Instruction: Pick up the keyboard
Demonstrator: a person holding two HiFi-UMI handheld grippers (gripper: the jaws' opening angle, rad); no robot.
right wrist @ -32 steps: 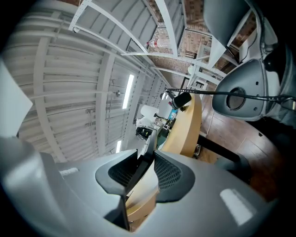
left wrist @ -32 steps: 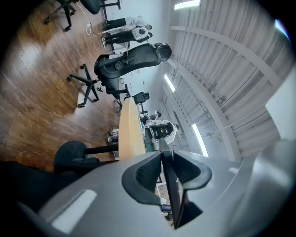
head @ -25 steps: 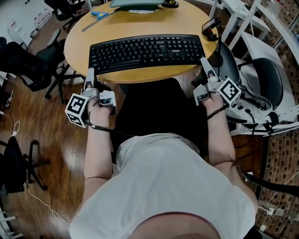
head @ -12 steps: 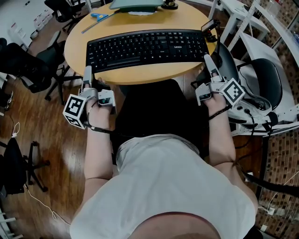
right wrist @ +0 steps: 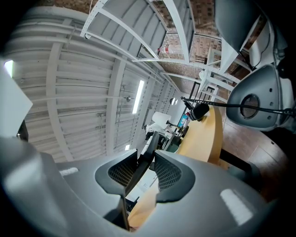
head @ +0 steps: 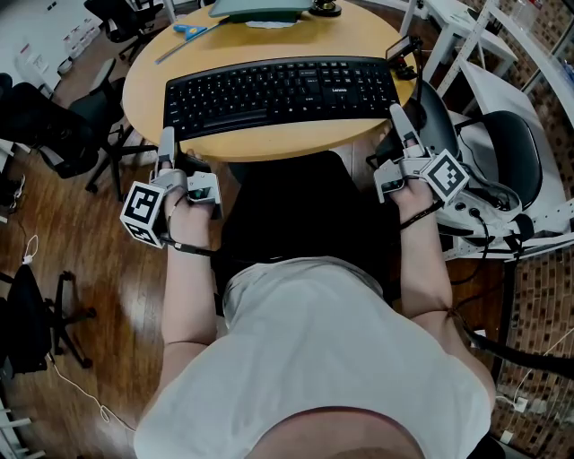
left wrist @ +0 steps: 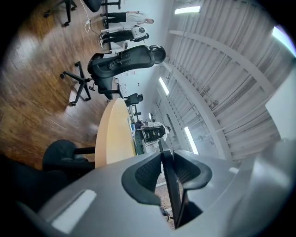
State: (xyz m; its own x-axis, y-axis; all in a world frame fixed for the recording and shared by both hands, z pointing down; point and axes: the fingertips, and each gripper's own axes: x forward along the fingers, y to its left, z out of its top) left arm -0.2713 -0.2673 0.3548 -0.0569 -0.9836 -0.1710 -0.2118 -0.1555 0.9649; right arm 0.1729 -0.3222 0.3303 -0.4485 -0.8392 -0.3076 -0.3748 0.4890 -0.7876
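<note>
A black keyboard point(head: 282, 90) lies lengthwise over the round wooden table point(head: 287, 146). My left gripper point(head: 167, 136) is at its near left corner and my right gripper point(head: 397, 113) at its near right corner. In the left gripper view the keyboard point(left wrist: 172, 185) shows as a thin dark slab edge-on between the pads, and the jaws are shut on it. The right gripper view shows the same dark edge of the keyboard point(right wrist: 142, 167) clamped between that gripper's pads. The yellow table point(left wrist: 113, 134) edge runs beyond the jaws in both gripper views.
Blue scissors point(head: 190, 27) and a green object point(head: 260, 7) lie at the table's far side. A small black device point(head: 404, 52) sits at its right rim. Office chairs stand at left point(head: 54, 125) and right point(head: 502, 152). A black seat point(head: 305, 206) is under the person.
Between one second and half a second ago the keyboard shifted up the picture and looks slightly larger, with both grippers moving along at its corners. Since then nothing has moved.
</note>
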